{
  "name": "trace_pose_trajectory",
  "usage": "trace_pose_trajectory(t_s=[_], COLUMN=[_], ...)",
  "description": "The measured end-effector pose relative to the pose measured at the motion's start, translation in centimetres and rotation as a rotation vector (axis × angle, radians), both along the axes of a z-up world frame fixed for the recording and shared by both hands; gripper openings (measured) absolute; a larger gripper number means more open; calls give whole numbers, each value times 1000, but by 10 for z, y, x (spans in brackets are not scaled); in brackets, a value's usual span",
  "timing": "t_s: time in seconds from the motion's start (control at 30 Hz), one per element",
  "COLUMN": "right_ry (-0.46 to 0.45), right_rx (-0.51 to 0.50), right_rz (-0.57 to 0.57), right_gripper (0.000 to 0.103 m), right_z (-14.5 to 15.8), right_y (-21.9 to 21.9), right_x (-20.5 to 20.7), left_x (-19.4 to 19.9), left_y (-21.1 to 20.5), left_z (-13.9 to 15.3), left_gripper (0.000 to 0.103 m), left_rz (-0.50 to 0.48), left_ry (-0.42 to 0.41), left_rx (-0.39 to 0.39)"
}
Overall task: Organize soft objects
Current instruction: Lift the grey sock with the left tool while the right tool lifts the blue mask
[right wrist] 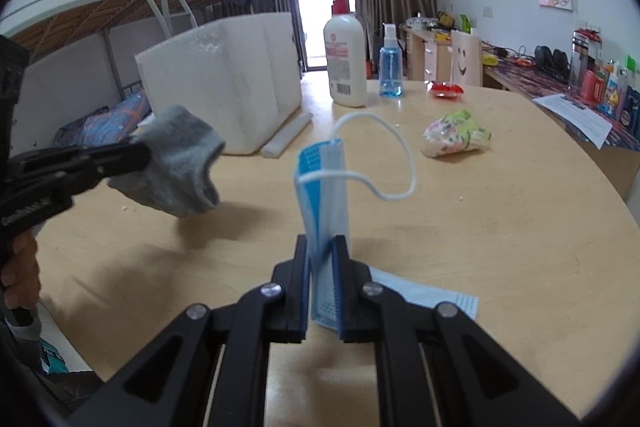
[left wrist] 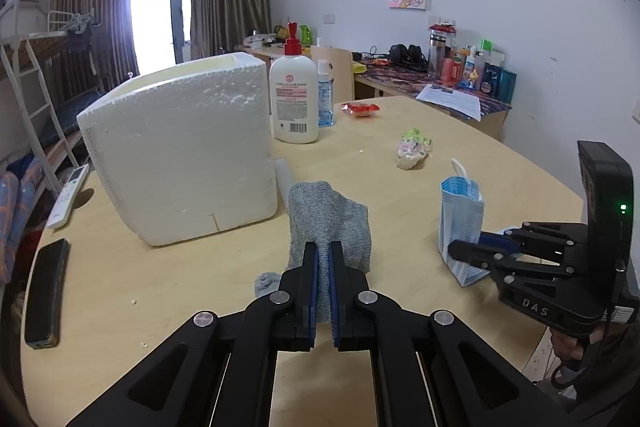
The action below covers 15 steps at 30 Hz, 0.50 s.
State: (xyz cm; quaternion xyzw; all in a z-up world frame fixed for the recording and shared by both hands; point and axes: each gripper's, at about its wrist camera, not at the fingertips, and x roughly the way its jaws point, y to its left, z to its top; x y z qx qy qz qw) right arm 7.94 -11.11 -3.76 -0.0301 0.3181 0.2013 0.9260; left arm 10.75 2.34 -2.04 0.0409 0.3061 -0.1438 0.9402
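Note:
A grey sock hangs bunched above the wooden table, and my left gripper is shut on it. From the right wrist view the same sock sticks out of the left gripper at the left. My right gripper is shut on a folded blue face mask that stands upright, its white ear loop curling to the right. In the left wrist view this mask and the right gripper are at the right. A white foam box stands open-topped at the table's left.
Behind the box stand a lotion pump bottle and a blue spray bottle. A red packet and a green-pink wrapped bundle lie further back. A phone and a remote lie at the left edge.

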Motion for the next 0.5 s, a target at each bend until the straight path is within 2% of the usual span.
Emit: trace_pose_trajectory(t_s=[0.07,0.13,0.17,0.33,0.37,0.4,0.47,0.5], right_ry=[7,2,4,57,67,70,88,98], right_rx=[-10,-10,-10,-26,-27,-26,-26,-23], right_rz=[1,-8,-11,-24,-26,-28,-28,-31], right_gripper=[36,52,57,57,54,48,23,17], right_z=[-2,-2,-2,-9,-10,-10,-11,-12], right_y=[3,5,5,11,13,13,14,13], right_x=[2,2,2,9,9,9,8,8], left_x=[1,1,1,0,-1,-2,-5,-6], left_y=[2,6,8,16,17,18,22,24], left_z=[-1,-2,-3,-5,-6,-6,-6,-5], left_gripper=[5,5,5,5,5,5,5,5], left_rz=[4,11,15,31,34,36,44,48], left_ry=[2,5,6,7,7,6,5,3], left_rx=[-5,-9,-11,-27,-29,-31,-36,-41])
